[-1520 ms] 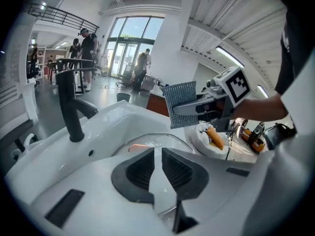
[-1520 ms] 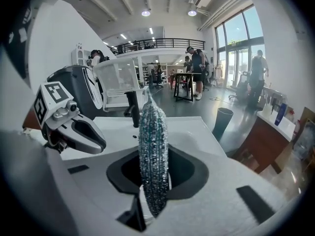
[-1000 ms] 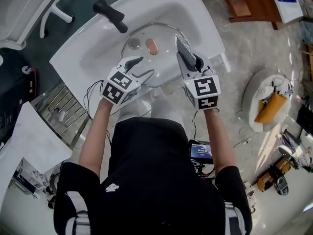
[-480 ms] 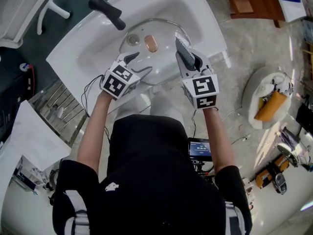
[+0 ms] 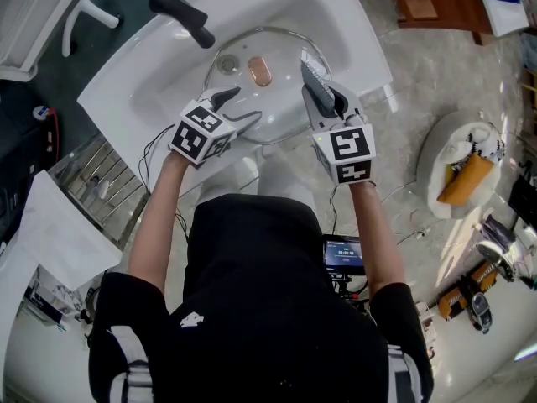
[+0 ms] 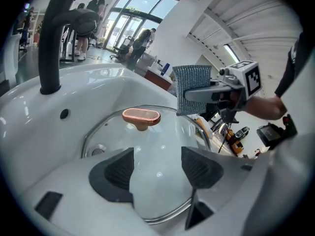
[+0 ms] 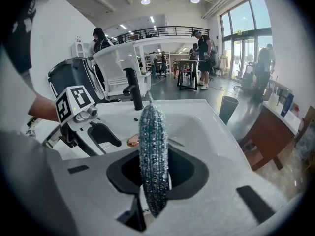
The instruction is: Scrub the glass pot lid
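your right gripper [image 7: 153, 181] clamps the glittery grey sponge [image 7: 153, 141]; left gripper [image 6: 157, 173] open over the domed glass pot lid [image 5: 281, 116]; scrubbing looks unstarted.

- Big open hall: reads as a lab/demo space, not a home bathrm.
- White basin [image 5: 126, 91] w/ black tap [image 5: 180, 17] stands out in the open on a marble-look floor [image 5: 419, 99].
- Upstairs balcony rail [image 7: 152, 31], tall windows [image 7: 241, 31], ceiling spots [image 7: 145, 1].
- People [image 7: 203, 41] standing abt by high tables [image 7: 189, 68].
- Cables & gadgets [image 5: 470, 290] strewn on the floor; wooden desk [image 5: 424, 7] close by.
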`<action>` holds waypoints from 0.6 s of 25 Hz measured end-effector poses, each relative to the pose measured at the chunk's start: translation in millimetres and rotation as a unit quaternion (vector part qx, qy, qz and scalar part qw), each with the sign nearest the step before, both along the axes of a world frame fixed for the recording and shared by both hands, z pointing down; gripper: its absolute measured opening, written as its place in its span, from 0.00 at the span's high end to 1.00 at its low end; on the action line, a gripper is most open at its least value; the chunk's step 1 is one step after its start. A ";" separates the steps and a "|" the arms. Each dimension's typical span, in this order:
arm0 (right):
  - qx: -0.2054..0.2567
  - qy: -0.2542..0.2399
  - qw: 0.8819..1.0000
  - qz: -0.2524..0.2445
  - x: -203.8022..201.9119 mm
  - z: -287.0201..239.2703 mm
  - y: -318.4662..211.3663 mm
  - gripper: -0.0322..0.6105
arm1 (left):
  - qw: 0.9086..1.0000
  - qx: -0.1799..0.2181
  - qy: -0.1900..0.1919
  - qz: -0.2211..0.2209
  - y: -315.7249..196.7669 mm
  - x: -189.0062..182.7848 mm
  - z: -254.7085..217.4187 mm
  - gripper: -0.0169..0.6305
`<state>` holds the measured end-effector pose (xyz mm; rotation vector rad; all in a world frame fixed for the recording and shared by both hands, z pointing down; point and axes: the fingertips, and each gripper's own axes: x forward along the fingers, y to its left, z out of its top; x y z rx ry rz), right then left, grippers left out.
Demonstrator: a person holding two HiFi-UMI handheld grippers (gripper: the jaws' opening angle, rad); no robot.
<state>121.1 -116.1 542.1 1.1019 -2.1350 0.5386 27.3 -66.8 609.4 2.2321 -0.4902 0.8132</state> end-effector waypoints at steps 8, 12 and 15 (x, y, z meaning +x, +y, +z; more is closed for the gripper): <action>0.007 0.028 0.999 -0.028 -0.6 2.4 0.2 0.84 | 1.000 -0.005 0.002 0.001 -0.1 -1.5 1.9 0.55; 0.007 0.063 0.996 -0.057 -0.2 2.8 -0.1 0.84 | 1.000 -0.005 0.005 -0.002 -0.3 0.1 -0.1 0.55; 0.015 0.105 0.990 -0.091 0.2 2.4 -0.8 0.84 | 1.000 -0.004 0.006 -0.002 -0.1 0.0 -1.6 0.55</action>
